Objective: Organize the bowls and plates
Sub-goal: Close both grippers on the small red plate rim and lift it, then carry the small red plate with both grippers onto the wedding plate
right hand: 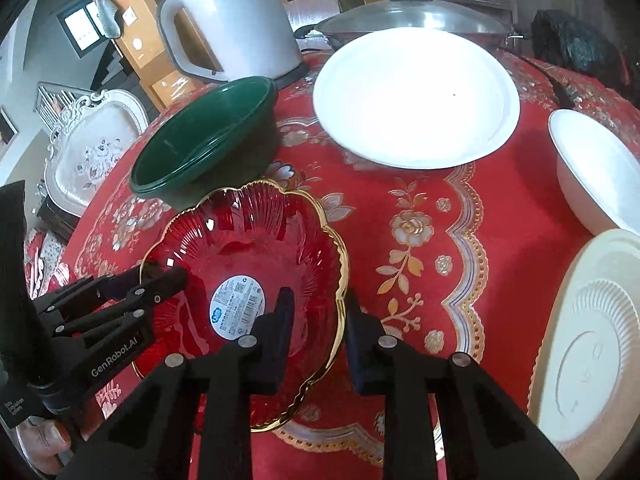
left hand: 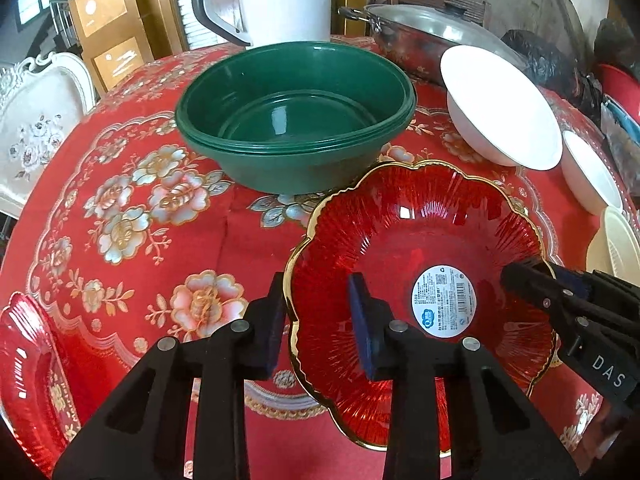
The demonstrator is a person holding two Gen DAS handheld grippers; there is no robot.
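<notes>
Straddling opposite sides of the red bowl [left hand: 420, 288], the left gripper [left hand: 320, 320] and right gripper [right hand: 316, 320] each pinch its gold rim, one finger inside, one outside; the green bowls [left hand: 296, 128] stand just beyond on the table [left hand: 132, 240].

Cream plate [right hand: 592, 344] cut off at right edge

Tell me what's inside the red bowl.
In the red bowl there is only a round white sticker on the bottom. One finger of each gripper reaches in over the rim and hides part of the inner wall.
</notes>
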